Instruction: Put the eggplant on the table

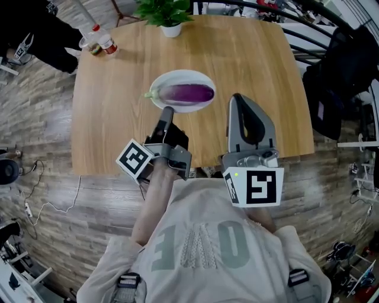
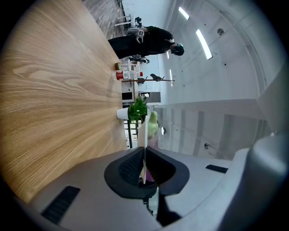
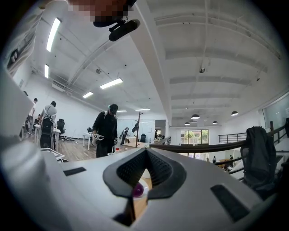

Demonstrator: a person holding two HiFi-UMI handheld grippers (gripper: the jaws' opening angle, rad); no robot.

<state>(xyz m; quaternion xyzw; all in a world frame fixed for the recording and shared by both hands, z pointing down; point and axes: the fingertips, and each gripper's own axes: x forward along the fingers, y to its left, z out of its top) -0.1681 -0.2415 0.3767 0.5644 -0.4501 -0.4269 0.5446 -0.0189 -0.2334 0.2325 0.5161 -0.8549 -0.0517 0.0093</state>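
A purple eggplant [image 1: 188,93] with a green stem lies on a white oval plate [image 1: 177,75] in the middle of the wooden table [image 1: 118,118]. My left gripper [image 1: 167,110] is shut and rolled on its side, its tip at the plate's near left rim; I cannot tell whether it touches. In the left gripper view the plate [image 2: 142,131] shows edge-on straight ahead of the shut jaws [image 2: 144,149], with the eggplant's stem [image 2: 153,124] behind it. My right gripper [image 1: 236,96] is shut, just right of the plate and holding nothing. A bit of the eggplant [image 3: 137,190] shows below its joined tips [image 3: 145,151].
A potted plant [image 1: 167,15] stands at the table's far edge and some bottles [image 1: 102,41] at its far left corner. A person in black [image 1: 35,29] stands beyond that corner. A dark jacket [image 1: 343,71] hangs on a railing at the right.
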